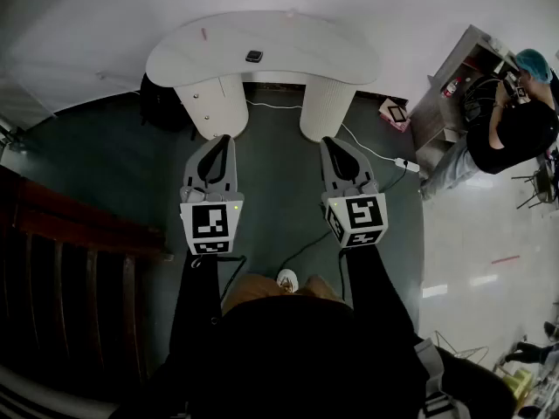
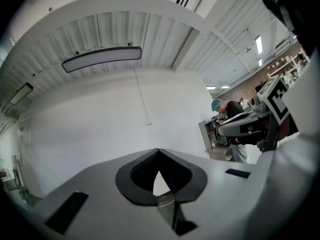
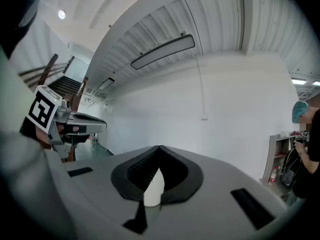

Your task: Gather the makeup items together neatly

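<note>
A white kidney-shaped table [image 1: 306, 42] stands ahead on two ribbed legs. On its top lie a small dark square item [image 1: 253, 56] and a thin pink stick [image 1: 203, 34]. My left gripper [image 1: 225, 140] and right gripper [image 1: 331, 141] are held level side by side over the dark floor, short of the table, touching nothing. Both pairs of jaws meet at the tips with nothing between them. In the left gripper view the left gripper [image 2: 159, 152] faces a white wall. In the right gripper view the right gripper [image 3: 160, 149] shows a ribbed table leg [image 3: 153, 189] through its gap.
A grey shelf unit [image 1: 450, 81] stands at the right with a person [image 1: 515, 120] in a teal cap beside it. A white power strip [image 1: 403, 163] and cables lie on the floor, a pink box [image 1: 395, 113] nearby. Wooden stair rails [image 1: 61, 234] run along the left.
</note>
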`<action>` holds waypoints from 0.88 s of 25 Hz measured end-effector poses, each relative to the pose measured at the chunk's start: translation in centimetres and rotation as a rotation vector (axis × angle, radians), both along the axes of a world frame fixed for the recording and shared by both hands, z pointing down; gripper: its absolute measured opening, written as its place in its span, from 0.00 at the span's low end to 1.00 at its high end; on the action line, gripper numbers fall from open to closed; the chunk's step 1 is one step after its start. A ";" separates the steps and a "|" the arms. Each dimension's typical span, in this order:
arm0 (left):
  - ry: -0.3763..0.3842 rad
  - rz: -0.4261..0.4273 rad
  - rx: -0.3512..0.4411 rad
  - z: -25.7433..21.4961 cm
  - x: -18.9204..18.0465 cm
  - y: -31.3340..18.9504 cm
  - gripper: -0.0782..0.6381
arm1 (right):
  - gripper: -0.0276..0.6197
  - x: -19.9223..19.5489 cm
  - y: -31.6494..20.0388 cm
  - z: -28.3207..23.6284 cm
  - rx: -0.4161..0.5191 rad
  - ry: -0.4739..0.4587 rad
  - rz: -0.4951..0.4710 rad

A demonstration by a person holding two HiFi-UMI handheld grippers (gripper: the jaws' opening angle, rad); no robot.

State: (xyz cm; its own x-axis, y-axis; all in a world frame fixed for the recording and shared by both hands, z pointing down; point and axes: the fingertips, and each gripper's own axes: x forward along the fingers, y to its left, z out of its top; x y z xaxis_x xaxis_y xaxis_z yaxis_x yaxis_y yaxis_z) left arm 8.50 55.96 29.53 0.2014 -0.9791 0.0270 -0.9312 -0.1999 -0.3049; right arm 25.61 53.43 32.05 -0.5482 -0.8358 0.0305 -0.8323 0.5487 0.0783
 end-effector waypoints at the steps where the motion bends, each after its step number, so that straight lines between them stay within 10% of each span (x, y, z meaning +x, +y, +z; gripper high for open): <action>1: 0.000 0.001 -0.001 0.0 -0.1 -0.1 0.13 | 0.09 0.0 -0.1 0.0 0.000 0.001 0.002; 22: -0.005 -0.009 0.008 -0.2 0.4 -0.1 0.13 | 0.09 -0.2 0.2 -0.3 0.028 -0.031 -0.053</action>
